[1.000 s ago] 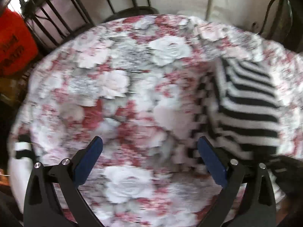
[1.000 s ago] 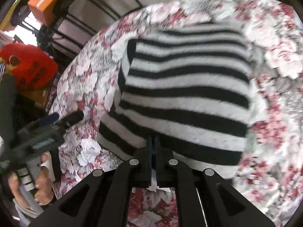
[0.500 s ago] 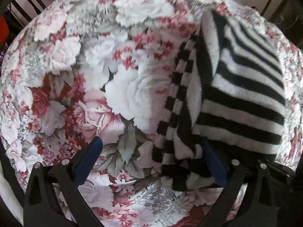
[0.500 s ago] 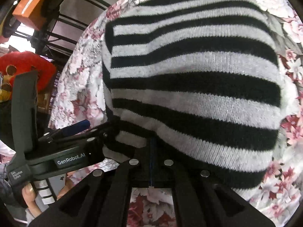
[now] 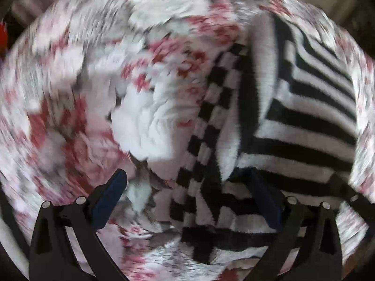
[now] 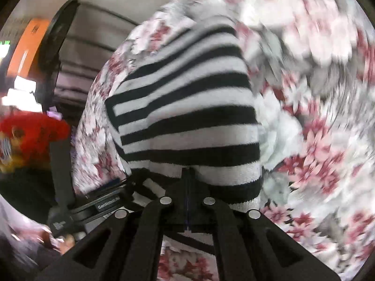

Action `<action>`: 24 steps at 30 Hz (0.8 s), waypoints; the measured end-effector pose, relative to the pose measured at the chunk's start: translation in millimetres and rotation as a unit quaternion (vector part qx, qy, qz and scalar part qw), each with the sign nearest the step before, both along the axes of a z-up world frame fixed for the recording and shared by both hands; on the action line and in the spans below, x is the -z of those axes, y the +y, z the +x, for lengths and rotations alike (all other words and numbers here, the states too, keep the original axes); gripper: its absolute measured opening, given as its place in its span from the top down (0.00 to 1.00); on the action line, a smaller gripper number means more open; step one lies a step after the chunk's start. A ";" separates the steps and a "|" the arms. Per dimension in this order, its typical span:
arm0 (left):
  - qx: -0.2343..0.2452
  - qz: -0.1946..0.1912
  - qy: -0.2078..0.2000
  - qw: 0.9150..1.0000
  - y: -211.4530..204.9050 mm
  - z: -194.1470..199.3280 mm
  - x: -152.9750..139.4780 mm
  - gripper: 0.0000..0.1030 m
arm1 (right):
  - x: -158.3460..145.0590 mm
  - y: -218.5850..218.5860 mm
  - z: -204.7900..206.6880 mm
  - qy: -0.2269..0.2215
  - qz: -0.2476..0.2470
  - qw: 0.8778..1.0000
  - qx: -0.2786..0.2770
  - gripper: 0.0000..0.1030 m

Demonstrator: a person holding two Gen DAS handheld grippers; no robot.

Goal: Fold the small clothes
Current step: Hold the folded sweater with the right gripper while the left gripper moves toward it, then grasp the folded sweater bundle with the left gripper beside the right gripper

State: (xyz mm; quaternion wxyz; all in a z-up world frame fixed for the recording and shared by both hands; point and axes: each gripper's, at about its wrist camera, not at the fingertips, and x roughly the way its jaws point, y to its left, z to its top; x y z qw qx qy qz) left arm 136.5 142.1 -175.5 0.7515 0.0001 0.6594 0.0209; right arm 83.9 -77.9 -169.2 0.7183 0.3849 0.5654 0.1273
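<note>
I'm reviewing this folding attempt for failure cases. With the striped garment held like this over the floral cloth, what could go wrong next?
1. The right gripper pinches only an edge of the striped garment; a tug could slip it free.
2. The left gripper has open jaws straddling the garment's checkered edge and the floral cloth; closing might catch the cloth too.
3. The garment is already bunched near the left gripper, so the fold may land uneven.

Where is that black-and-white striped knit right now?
The striped knit lies on the flowered cloth, its near edge pinched in the shut right gripper. In the left wrist view it fills the right side, beside the open left gripper.
</note>
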 end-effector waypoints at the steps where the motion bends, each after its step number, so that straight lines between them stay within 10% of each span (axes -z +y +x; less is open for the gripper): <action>1: -0.005 -0.013 0.002 1.000 3.2 1.5 -6.2 0.04 | 0.7 -3.5 0.1 0.009 0.016 1.000 0.011 1.00; 4: 0.004 -0.024 -0.037 0.999 3.9 -3.6 -34.9 0.05 | -17.7 -7.2 -1.9 -0.005 0.000 1.000 0.013 0.92; 7: 0.011 -0.067 -0.061 0.996 6.5 -10.9 -57.0 0.05 | -46.1 -12.8 -8.6 -0.041 -0.052 0.998 0.013 0.60; 13: 0.015 -0.108 -0.056 0.992 17.0 -15.2 -52.0 0.05 | -60.9 -43.9 -13.9 -0.075 -0.097 0.992 0.017 0.54; 24: 0.038 -0.125 -0.026 0.991 11.7 4.6 3.0 0.04 | -4.5 -46.3 -7.3 -0.049 -0.038 0.998 -0.007 0.49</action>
